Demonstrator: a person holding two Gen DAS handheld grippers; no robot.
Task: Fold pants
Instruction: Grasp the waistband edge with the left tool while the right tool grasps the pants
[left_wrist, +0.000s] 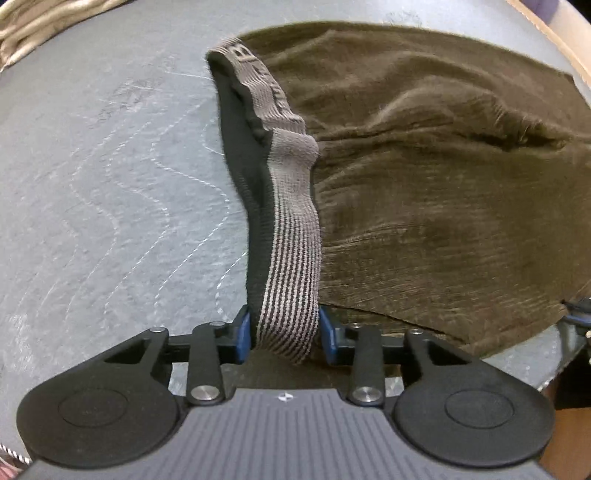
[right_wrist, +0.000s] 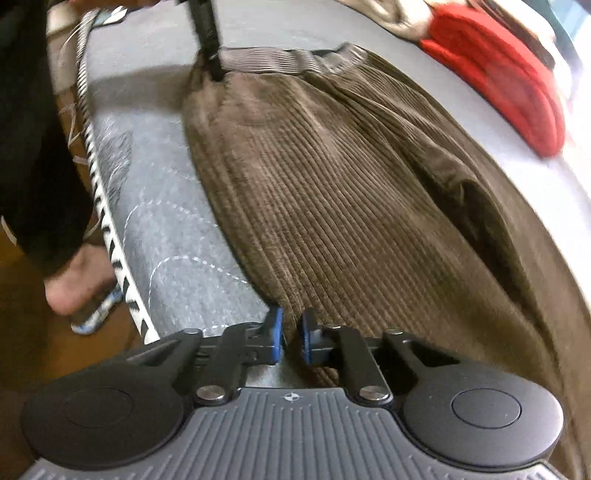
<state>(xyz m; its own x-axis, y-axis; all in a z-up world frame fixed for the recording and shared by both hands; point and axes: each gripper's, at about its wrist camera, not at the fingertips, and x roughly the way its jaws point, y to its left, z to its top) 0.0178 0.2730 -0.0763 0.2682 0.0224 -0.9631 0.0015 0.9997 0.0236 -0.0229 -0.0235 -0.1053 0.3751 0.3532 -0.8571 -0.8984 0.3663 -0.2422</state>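
Brown corduroy pants (left_wrist: 424, 192) lie flat on a grey quilted mattress (left_wrist: 110, 192). Their grey striped elastic waistband (left_wrist: 291, 229) runs up the left edge of the cloth and lifts toward me. My left gripper (left_wrist: 285, 332) is shut on the near end of that waistband, with its blue pads (left_wrist: 242, 334) pressing both sides. In the right wrist view the pants (right_wrist: 351, 192) stretch away to the waistband (right_wrist: 295, 59), where the left gripper (right_wrist: 216, 75) comes down from above. My right gripper (right_wrist: 291, 334) is shut on the near edge of the corduroy.
A folded red garment (right_wrist: 509, 85) lies at the far right of the mattress. Beige cloth (left_wrist: 37, 26) is bunched at the far left corner. The mattress edge with striped piping (right_wrist: 110, 240) runs along the left, and beyond it stands a person's foot (right_wrist: 77, 284) in a sandal.
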